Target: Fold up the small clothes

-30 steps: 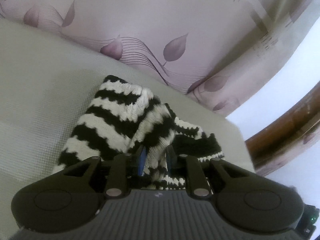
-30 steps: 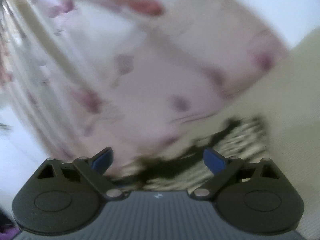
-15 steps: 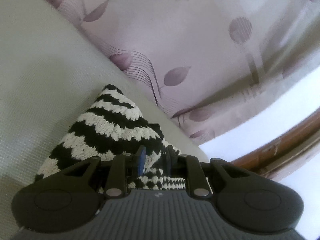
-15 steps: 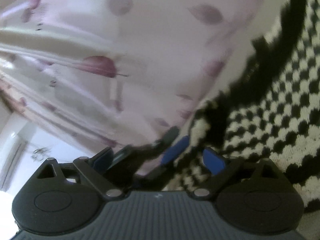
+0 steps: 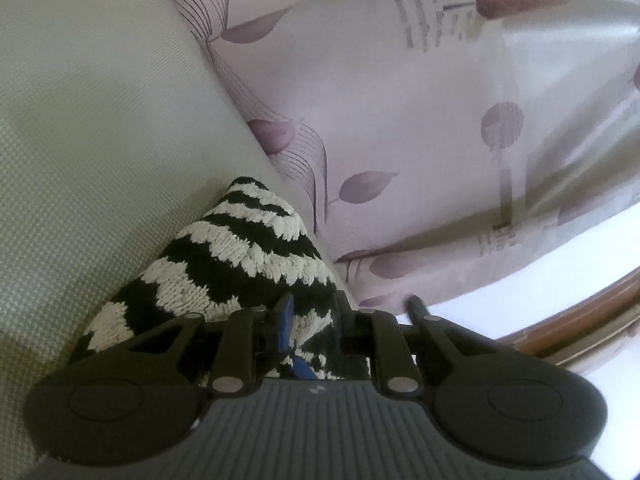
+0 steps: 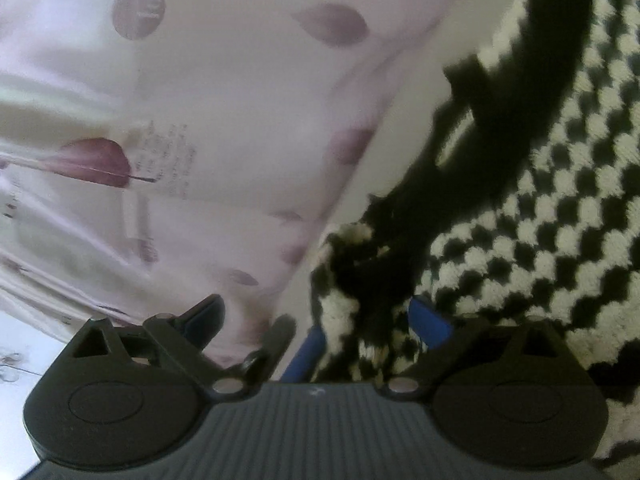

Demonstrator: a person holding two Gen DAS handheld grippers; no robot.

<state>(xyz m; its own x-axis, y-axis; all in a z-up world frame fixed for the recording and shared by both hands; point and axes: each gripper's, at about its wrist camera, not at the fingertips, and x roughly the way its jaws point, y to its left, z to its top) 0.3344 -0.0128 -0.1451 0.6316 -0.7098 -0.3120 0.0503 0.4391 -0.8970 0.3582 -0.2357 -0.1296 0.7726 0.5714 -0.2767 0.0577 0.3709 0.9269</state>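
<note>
A black-and-white knitted garment (image 5: 240, 264) with stripes and a checkered part lies on a pale green woven surface (image 5: 80, 120). My left gripper (image 5: 310, 316) is shut on a bunched edge of the garment and lifts it into a peak. In the right wrist view the checkered part (image 6: 540, 208) fills the right side. My right gripper (image 6: 320, 320) is open, its right finger against the garment's edge. The left gripper's blue-padded fingers (image 6: 308, 348) show between the right gripper's fingers.
A pink curtain with purple leaf prints (image 5: 400, 100) hangs along the far edge of the surface and fills the left of the right wrist view (image 6: 160, 140). A brown wooden rail (image 5: 580, 312) runs at the right, in front of a white wall.
My left gripper has raised and turned the garment, which now stands in a narrower peak. My right gripper has swung in close to the garment's edge beside the left gripper, still open.
</note>
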